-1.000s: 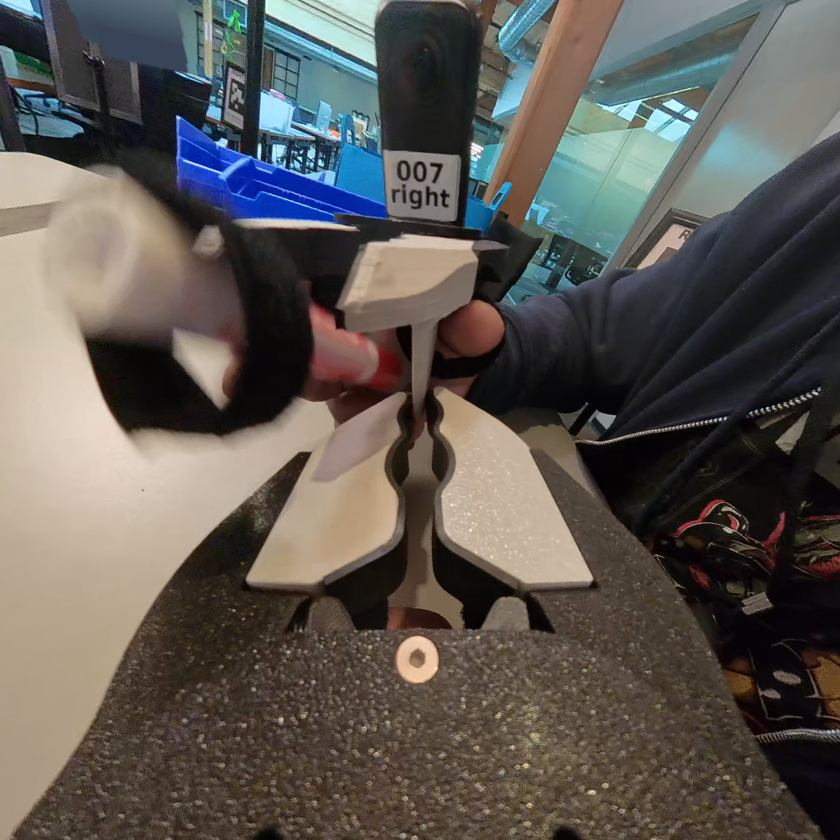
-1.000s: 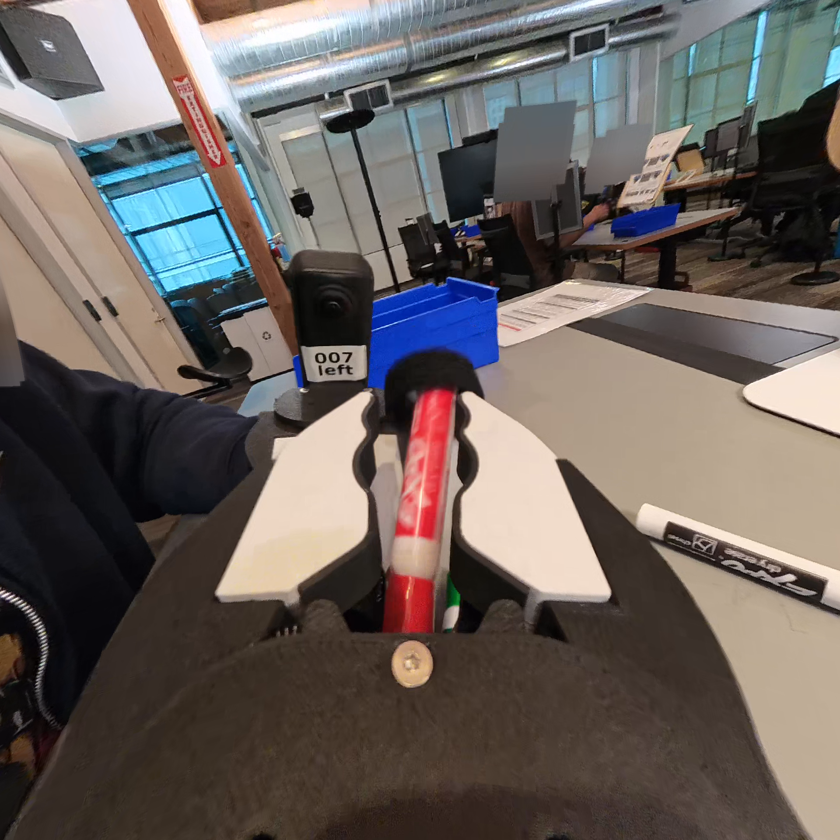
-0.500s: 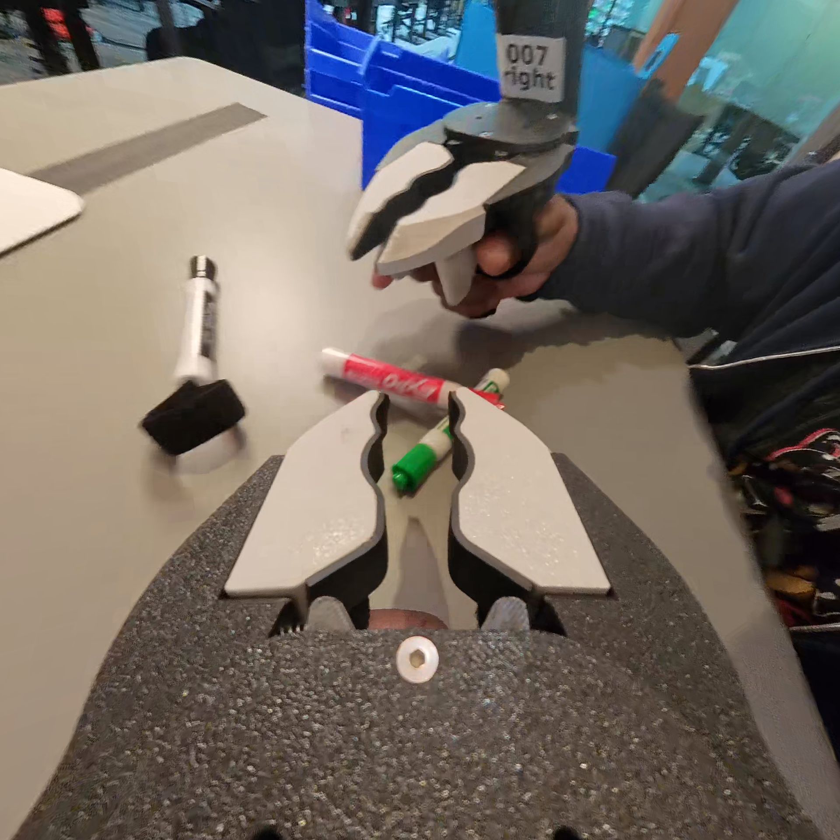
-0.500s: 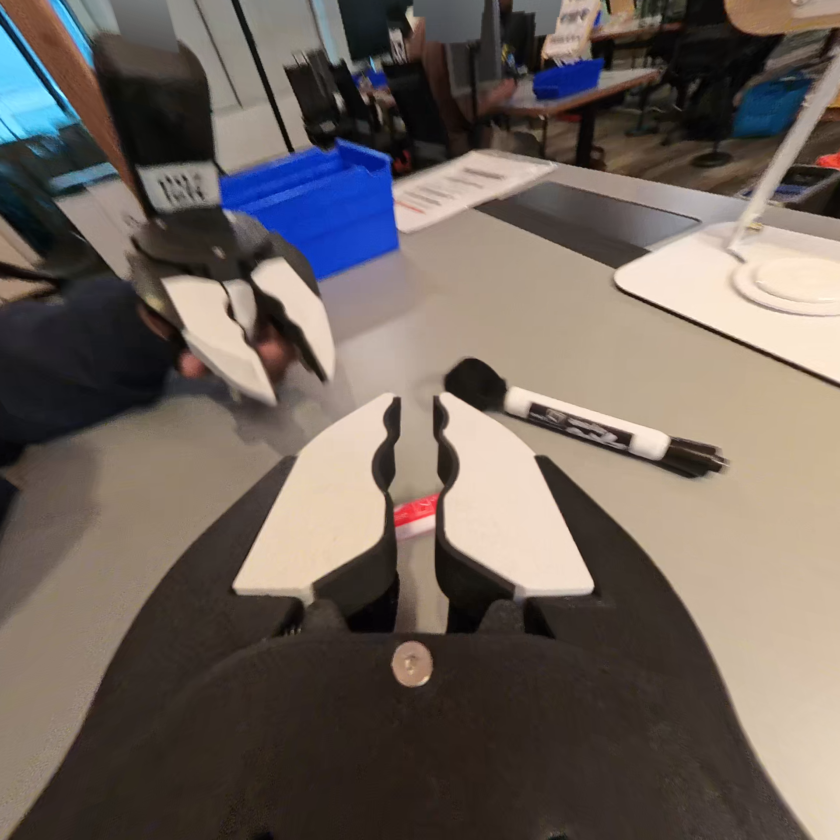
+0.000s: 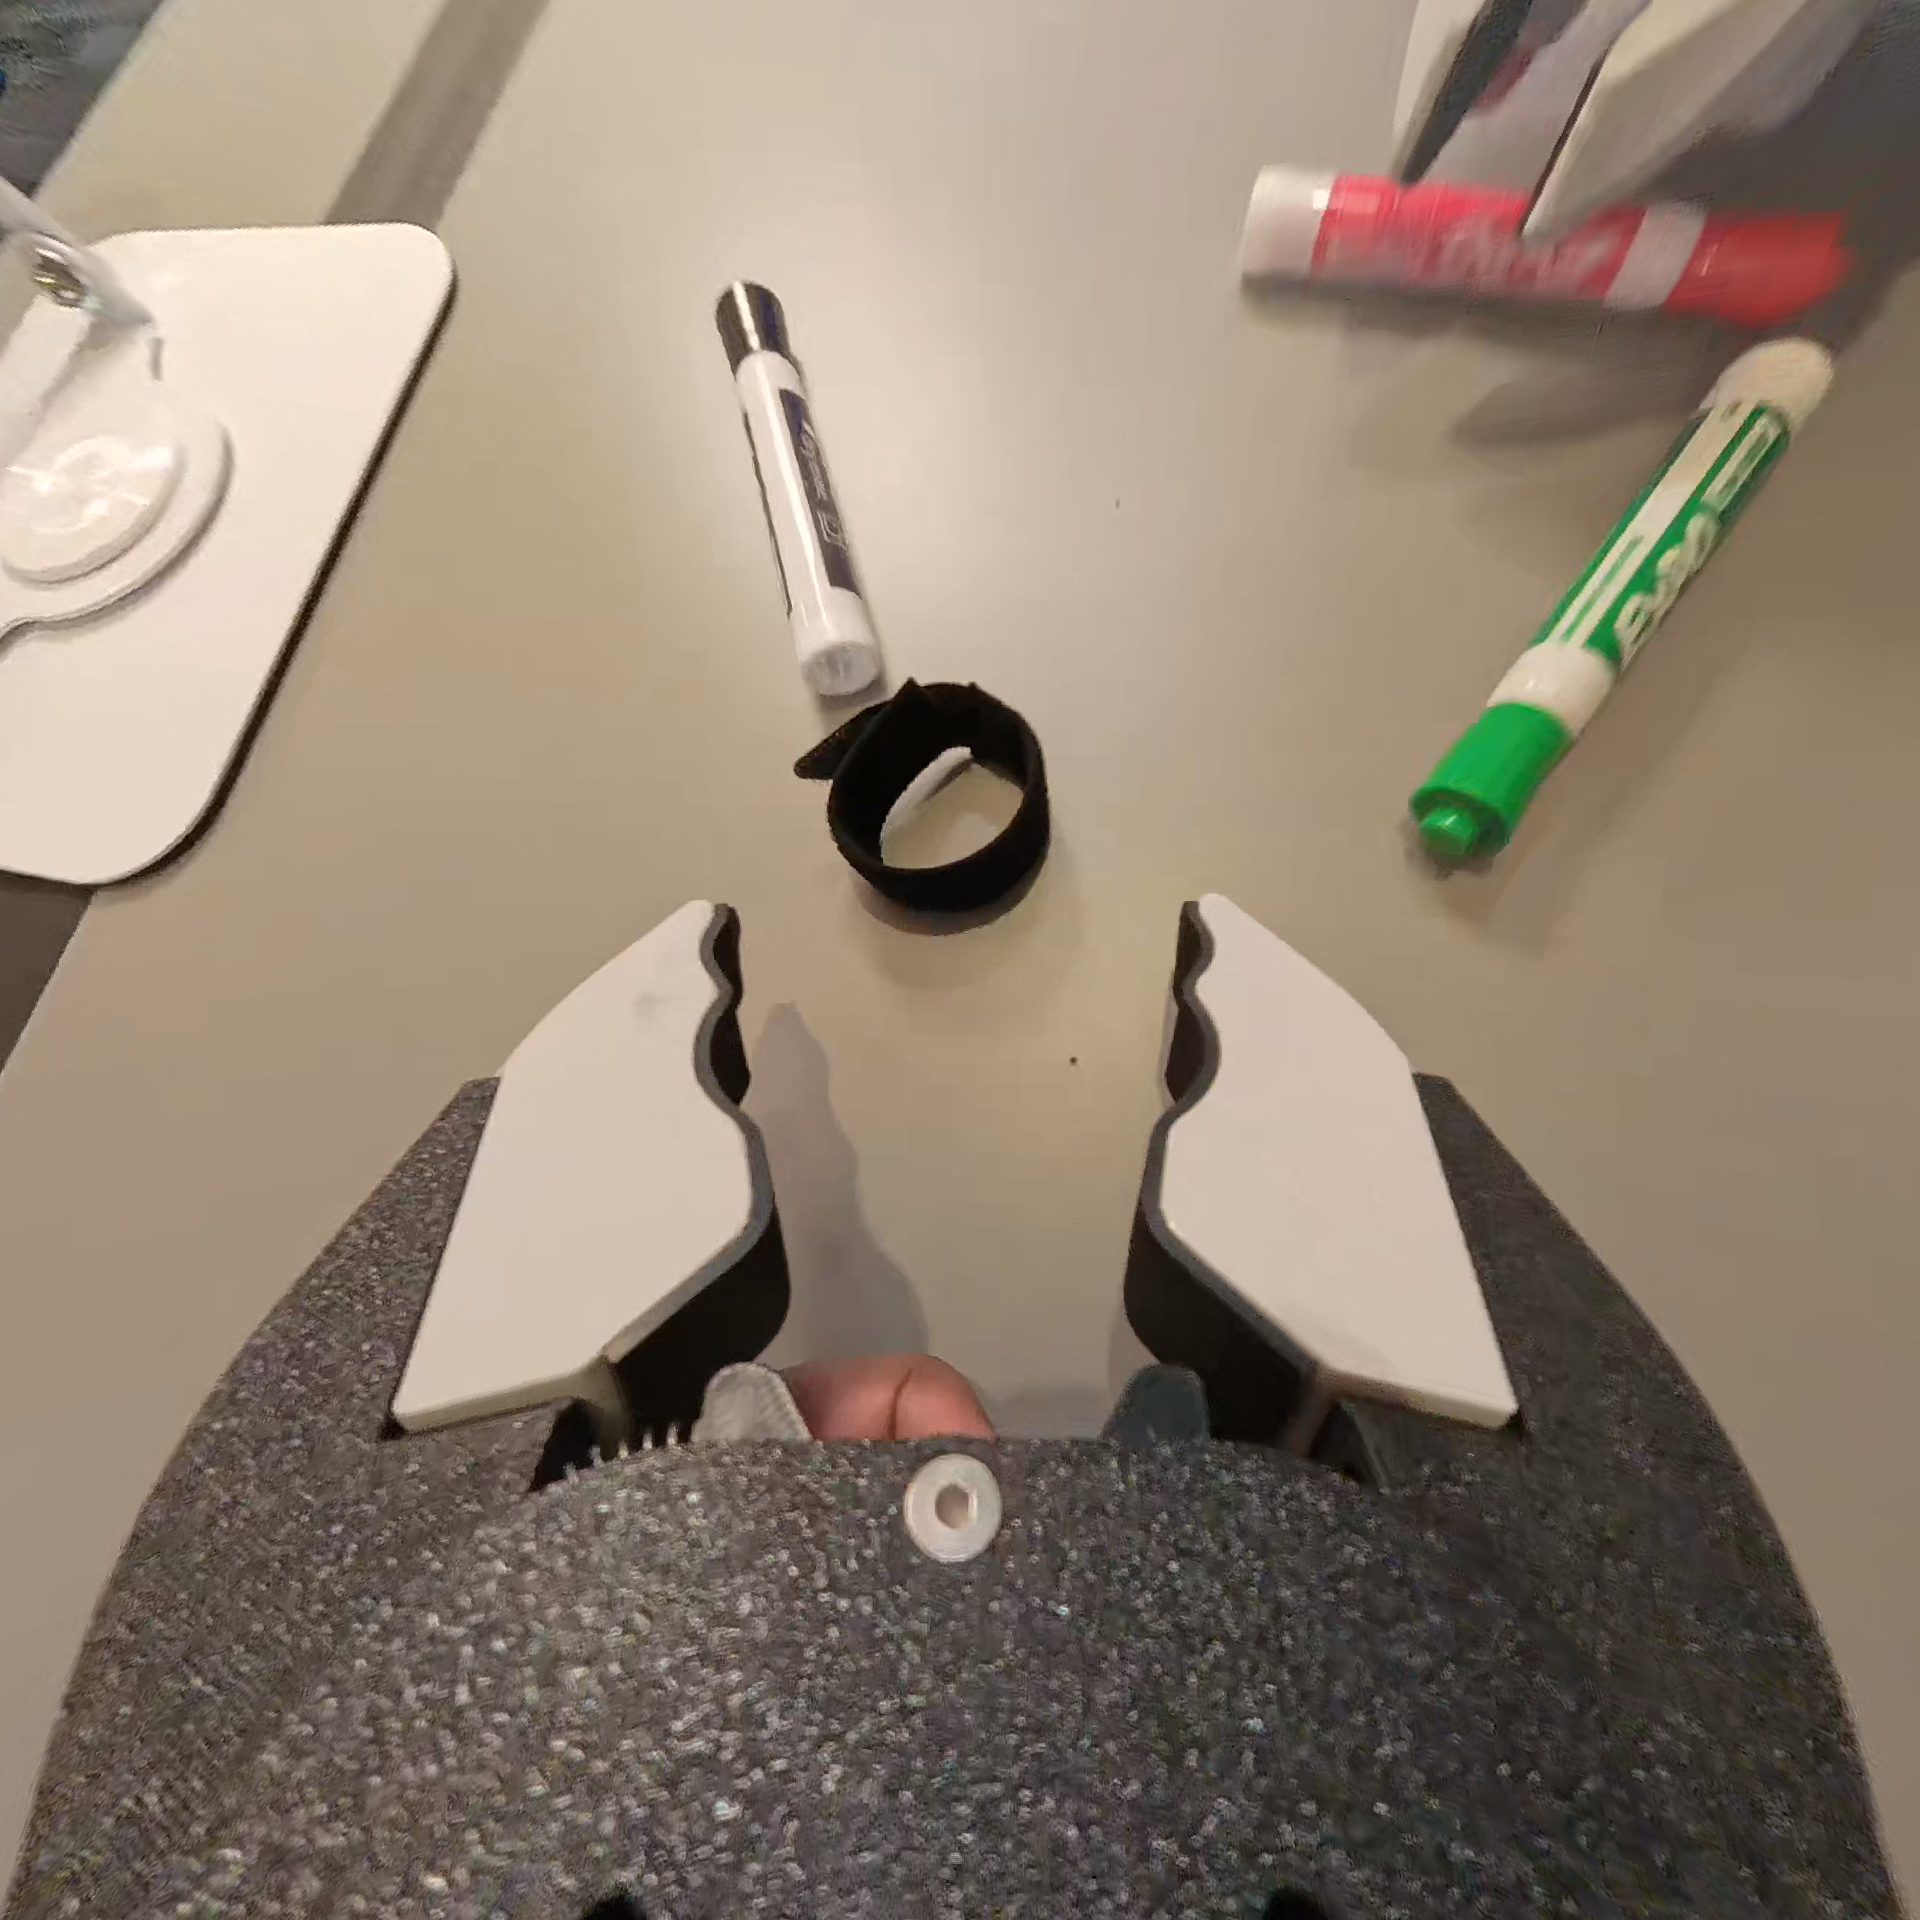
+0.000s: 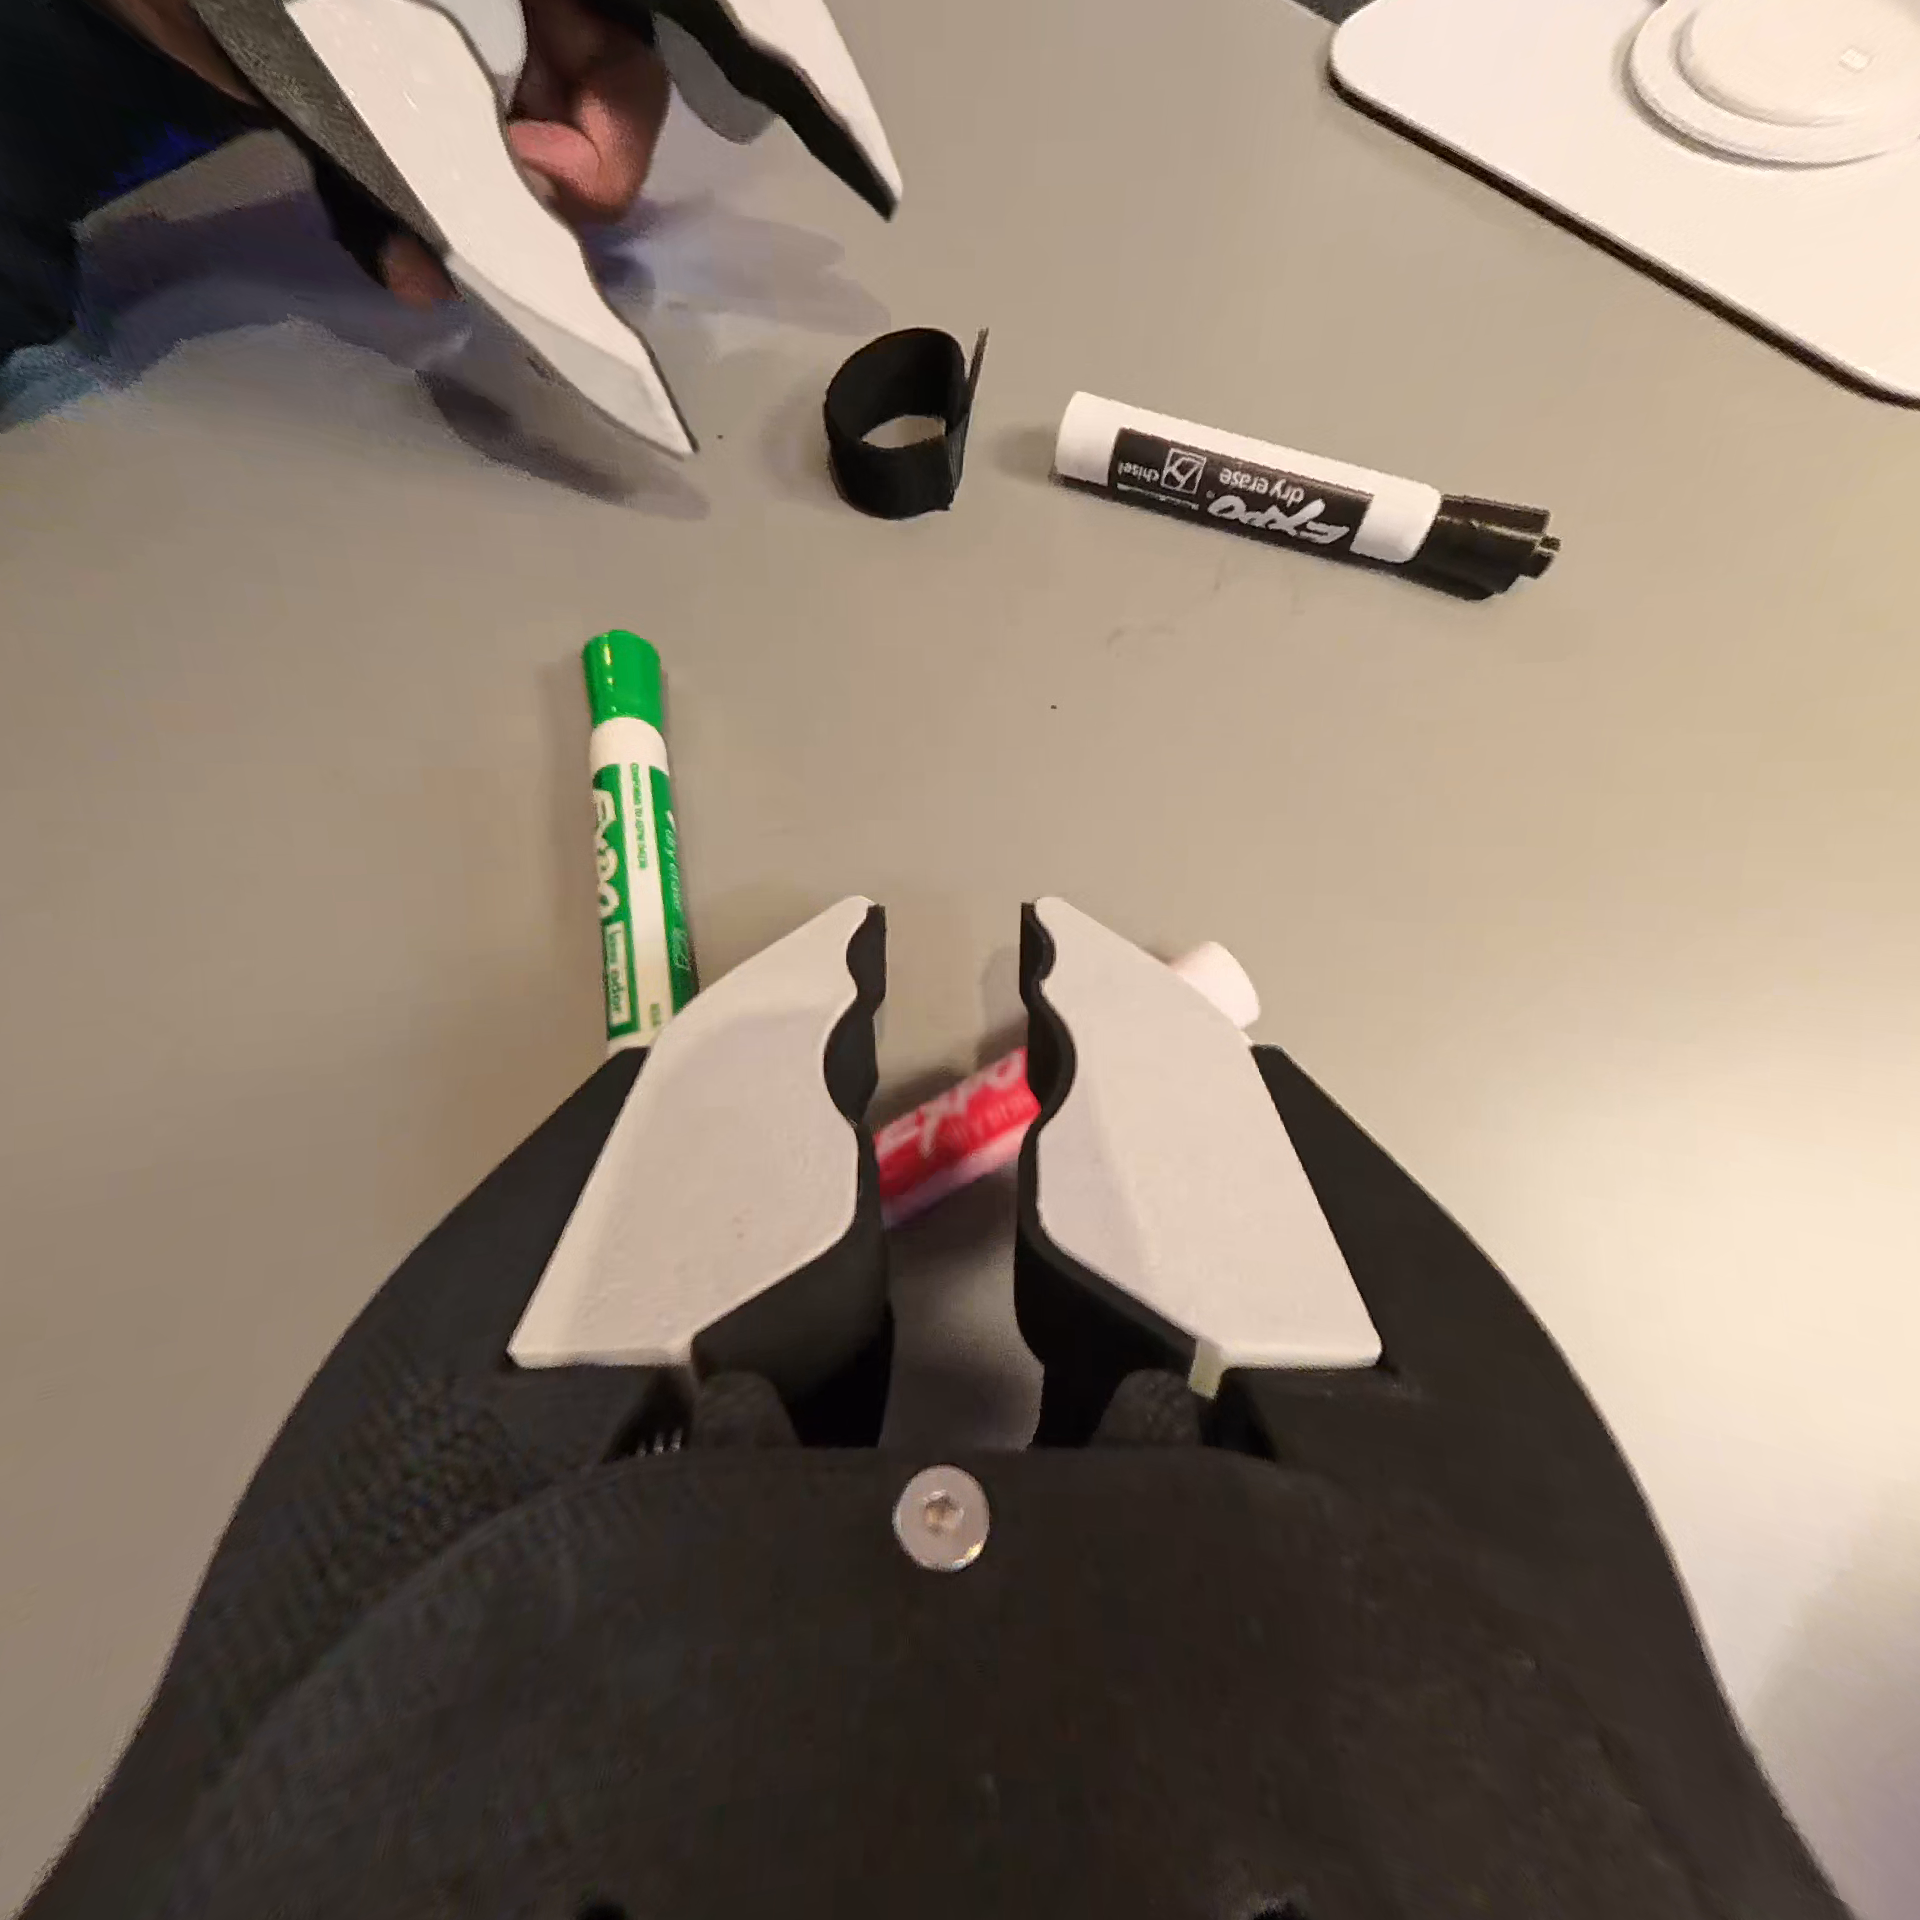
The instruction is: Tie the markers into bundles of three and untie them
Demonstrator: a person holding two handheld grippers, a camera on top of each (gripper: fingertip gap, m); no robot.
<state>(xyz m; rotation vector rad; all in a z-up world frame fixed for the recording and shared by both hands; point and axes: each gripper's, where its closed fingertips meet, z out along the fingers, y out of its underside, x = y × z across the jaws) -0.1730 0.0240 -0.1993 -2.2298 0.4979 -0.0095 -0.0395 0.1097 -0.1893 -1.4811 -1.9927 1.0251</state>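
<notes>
A black looped fabric strap (image 5: 940,798) lies on the grey tabletop (image 5: 1143,582) just ahead of the spread, empty left gripper (image 5: 958,935), beside the black-capped white marker (image 5: 797,486). The green marker (image 6: 630,831) lies apart; the red marker (image 6: 961,1132) sits under the slightly parted, empty right gripper (image 6: 953,920).

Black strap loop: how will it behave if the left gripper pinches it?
The black strap loop looks like thin fabric, so it will probably flatten between the fingers. Its free tab sticks out, so it may peel open. It seems light and may slide on the smooth table if nudged.
</notes>
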